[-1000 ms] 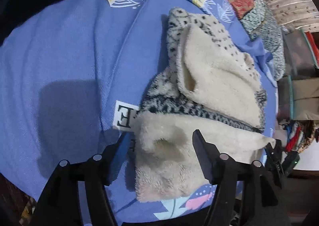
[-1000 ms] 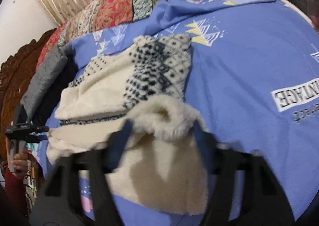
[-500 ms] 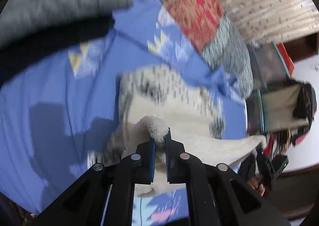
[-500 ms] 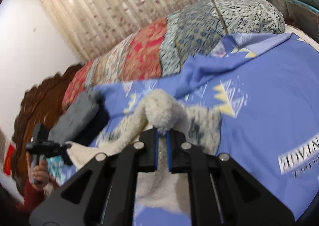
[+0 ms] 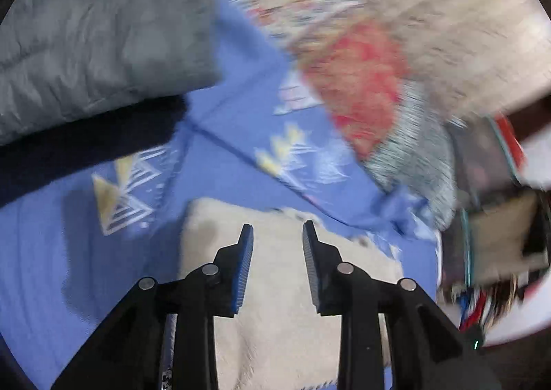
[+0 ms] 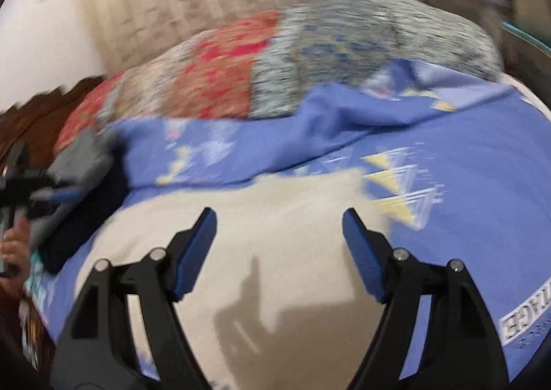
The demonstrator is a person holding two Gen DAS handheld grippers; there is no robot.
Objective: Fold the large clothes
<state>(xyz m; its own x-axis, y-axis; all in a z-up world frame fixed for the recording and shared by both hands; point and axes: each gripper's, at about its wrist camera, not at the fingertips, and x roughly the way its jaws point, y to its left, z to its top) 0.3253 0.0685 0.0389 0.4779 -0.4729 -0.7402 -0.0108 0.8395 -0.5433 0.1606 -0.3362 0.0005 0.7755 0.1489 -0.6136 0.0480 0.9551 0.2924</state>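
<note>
The cream fleece garment [image 6: 275, 235] lies flat on the blue bedsheet [image 6: 465, 156], near both grippers, with patterned pillows [image 6: 310, 70] at the far side. The left gripper [image 5: 277, 228] and the right gripper [image 6: 279, 214] hang above it, their jaws opening, nothing clamped between them.

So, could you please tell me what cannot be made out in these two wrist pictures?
- Left wrist view: the pillows and the clutter at the right edge are smeared by motion blur.
- Both views: the near end of the cream fleece garment is cut off by the bottom edge and hidden behind the tongs.
- Right wrist view: the print on the blue bedsheet is too blurred to read fully.
</note>
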